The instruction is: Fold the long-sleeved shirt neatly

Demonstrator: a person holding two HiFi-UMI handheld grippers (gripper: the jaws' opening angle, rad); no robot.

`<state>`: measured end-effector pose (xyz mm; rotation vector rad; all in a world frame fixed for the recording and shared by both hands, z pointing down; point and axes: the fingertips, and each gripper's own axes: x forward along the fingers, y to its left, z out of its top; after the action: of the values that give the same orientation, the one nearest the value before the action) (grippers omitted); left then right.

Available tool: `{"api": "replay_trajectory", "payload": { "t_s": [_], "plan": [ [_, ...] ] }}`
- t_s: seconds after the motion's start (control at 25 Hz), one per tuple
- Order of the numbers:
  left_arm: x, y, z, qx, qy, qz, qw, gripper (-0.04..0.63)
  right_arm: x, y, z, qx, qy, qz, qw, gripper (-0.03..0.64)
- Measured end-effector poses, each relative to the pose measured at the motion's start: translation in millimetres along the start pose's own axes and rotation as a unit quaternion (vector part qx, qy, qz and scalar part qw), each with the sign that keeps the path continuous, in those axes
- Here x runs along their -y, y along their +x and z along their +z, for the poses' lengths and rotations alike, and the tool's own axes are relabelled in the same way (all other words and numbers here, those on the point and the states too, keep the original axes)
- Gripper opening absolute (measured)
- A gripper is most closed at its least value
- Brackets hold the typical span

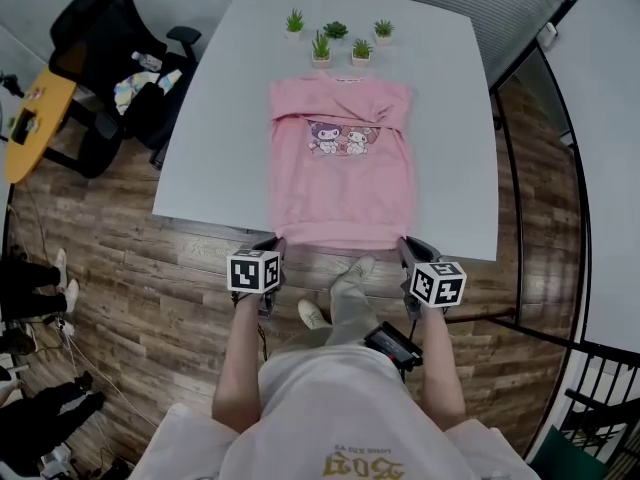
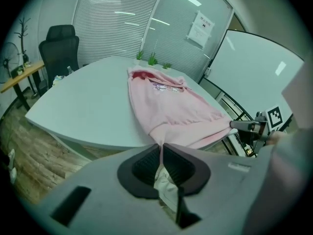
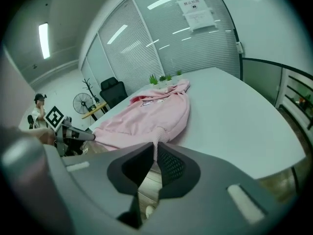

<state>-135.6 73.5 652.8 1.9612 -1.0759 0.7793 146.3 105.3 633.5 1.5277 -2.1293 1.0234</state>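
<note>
Your left gripper (image 1: 274,245) sits at the lower left of the pink long-sleeved shirt (image 1: 340,173), at the near table edge, just below frame centre in the head view. In the left gripper view its jaws (image 2: 161,147) are closed right down, with a thin pinch of the shirt's ribbed hem (image 2: 172,107) caught between the pads. Fabric runs up from the jaws to the table.

Your right gripper (image 1: 406,245) is at the shirt's lower right corner, level with the left one. In the right gripper view its jaws (image 3: 154,150) are also closed tight on a fold of pink hem (image 3: 151,112). The hem stretches between the two grippers. Each gripper shows in the other's view: the right one at mid right (image 2: 246,126), the left one at mid left (image 3: 77,135).

The shirt lies front up on the white table (image 1: 215,118) in the centre of the head view, collar toward the top of the frame, hem at the near edge. The cartoon print faces up and the sleeves look folded in across the chest.

Five small potted plants (image 1: 337,38) stand on the table just beyond the collar. A black office chair (image 1: 110,53) and a yellow desk (image 1: 35,123) are at the upper left, off the table, on the wood floor (image 1: 150,308).
</note>
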Motion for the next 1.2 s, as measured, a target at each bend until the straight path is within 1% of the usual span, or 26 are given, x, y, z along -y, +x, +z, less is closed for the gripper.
{"api": "replay_trajectory", "payload": {
  "t_s": [0.12,0.24,0.72,0.96,1.2],
  "plan": [
    [5.0,-9.6,6.6,0.014,0.003,-0.003,0.9999,0.026,-9.2,-10.8,14.3,0.029,0.021,0.019,0.999,0.034],
    [8.1,-21.3,16.8,0.031,0.009,-0.003,0.9995,0.026,-17.7,-21.8,27.4,0.049,0.016,0.034,0.998,0.034],
    [19.3,-72.8,51.3,0.098,0.025,-0.010,0.9949,0.026,-39.8,-64.6,65.9,0.104,-0.013,0.043,0.994,0.034],
    [24.0,-102.8,74.1,0.137,0.036,-0.012,0.9898,0.026,-56.1,-85.7,86.5,0.137,-0.022,0.049,0.989,0.034],
    [32.2,-131.1,88.5,0.168,0.049,-0.015,0.9844,0.026,-69.8,-108.1,100.0,0.160,-0.036,0.053,0.985,0.034]
  ]
}}
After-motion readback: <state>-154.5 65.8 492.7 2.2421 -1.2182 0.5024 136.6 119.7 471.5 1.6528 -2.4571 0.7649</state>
